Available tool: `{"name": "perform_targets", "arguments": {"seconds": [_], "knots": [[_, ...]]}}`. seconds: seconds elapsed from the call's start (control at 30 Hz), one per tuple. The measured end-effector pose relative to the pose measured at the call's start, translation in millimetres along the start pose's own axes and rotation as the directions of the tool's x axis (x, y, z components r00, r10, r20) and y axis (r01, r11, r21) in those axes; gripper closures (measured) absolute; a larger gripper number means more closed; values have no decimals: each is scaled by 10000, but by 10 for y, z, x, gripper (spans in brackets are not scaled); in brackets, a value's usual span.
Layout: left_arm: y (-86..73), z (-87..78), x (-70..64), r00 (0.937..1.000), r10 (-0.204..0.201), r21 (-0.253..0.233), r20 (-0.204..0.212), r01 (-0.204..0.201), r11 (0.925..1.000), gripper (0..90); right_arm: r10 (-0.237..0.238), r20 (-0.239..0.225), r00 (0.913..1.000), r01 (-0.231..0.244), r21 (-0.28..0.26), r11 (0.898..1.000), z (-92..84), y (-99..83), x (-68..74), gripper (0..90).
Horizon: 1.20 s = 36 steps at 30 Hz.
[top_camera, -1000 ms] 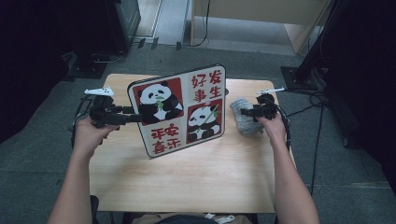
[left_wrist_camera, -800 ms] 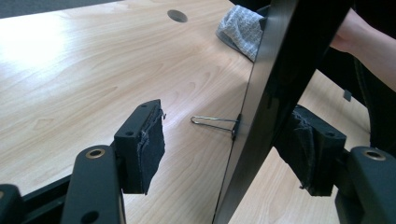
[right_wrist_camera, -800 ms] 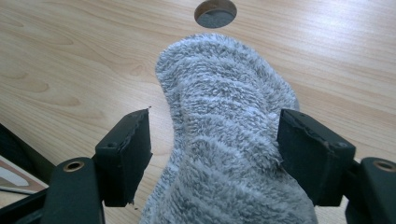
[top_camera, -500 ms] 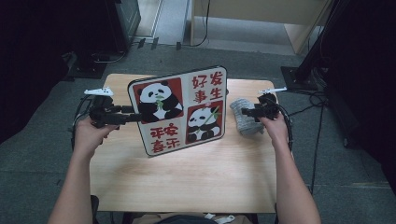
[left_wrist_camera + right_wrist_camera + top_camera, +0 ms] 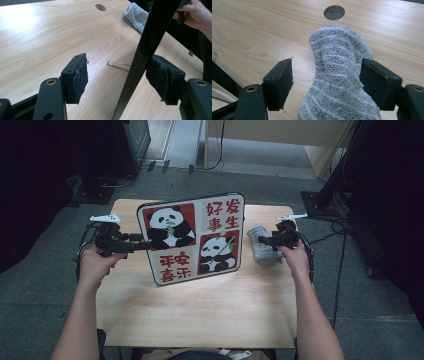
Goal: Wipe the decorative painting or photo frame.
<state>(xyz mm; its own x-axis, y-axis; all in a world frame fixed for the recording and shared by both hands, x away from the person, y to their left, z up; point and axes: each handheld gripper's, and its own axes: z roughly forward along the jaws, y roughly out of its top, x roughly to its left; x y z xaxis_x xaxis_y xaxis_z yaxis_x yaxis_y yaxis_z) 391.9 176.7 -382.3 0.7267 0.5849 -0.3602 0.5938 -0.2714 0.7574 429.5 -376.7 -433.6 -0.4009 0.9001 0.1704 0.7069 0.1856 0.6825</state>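
A person sits at a pale wood-grain bench (image 5: 200, 310), a gripper in each hand. Standing tilted near the middle of the bench is a flat, rounded-corner panda picture board (image 5: 192, 237), its glossy face split into red and white panels with two pandas and red Chinese characters. From the left gripper view its back and edge (image 5: 147, 47) are plain glossy black, and a thin bent wire stand (image 5: 117, 65) rests on the wood behind it. The left gripper (image 5: 142, 243) reaches to the board's left edge; its fingers (image 5: 77, 77), faced with frayed black fabric pads, are spread, with the board's edge standing in the gap close against the right-hand pad and well off the other. On the right side of the bench lies a grey, fuzzy knitted sock (image 5: 262, 245), soft and ribbed, curved in a loose bend. The right gripper (image 5: 325, 82) sits over it, its fingers (image 5: 280, 80) parted either side of the sock, one pad just at its side and the other apart from it. A round cable hole (image 5: 334, 12) is cut in the bench beyond the sock.
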Motion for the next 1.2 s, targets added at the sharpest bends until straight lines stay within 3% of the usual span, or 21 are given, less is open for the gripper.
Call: {"name": "perform_targets", "arguments": {"seconds": [1.2], "knots": [[10, 42, 147, 9994, -292, 94, -205, 294, 9995, 332, -81, 16, 10000, 81, 36, 10000, -117, -95, 90, 269]]}}
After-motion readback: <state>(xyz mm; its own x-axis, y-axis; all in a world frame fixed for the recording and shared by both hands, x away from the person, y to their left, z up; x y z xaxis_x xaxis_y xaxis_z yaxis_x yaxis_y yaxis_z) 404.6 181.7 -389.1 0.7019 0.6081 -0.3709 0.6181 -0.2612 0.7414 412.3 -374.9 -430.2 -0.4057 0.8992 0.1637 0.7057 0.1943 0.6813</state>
